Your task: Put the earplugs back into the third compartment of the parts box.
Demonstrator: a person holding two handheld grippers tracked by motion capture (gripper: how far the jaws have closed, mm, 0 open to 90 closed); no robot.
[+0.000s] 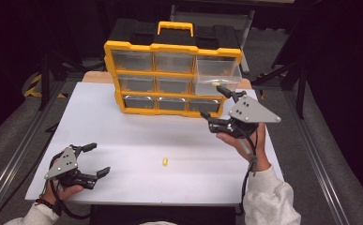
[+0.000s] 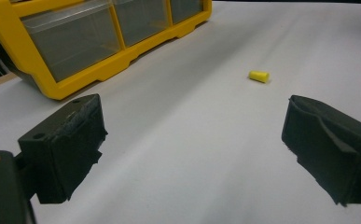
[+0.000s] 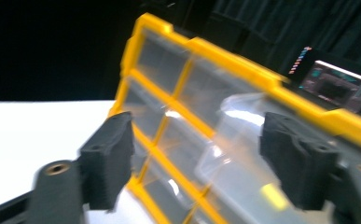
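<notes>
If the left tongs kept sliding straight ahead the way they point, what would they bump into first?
Probably the small yellow plug lying on the white table; it sits slightly right of centre, so they might just miss it.

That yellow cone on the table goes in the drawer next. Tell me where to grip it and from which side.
Grip the yellow cone across its middle, coming straight down from above. It lies on its side, alone on the white table, so a jaw fits on either flank. The open left gripper looks nearest; squeezing it end to end would likely make it slip.

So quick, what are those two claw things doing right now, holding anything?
Left gripper: open, holding nothing, above the table.
Right gripper: open, holding nothing, in front of the pulled-out drawer.
</notes>
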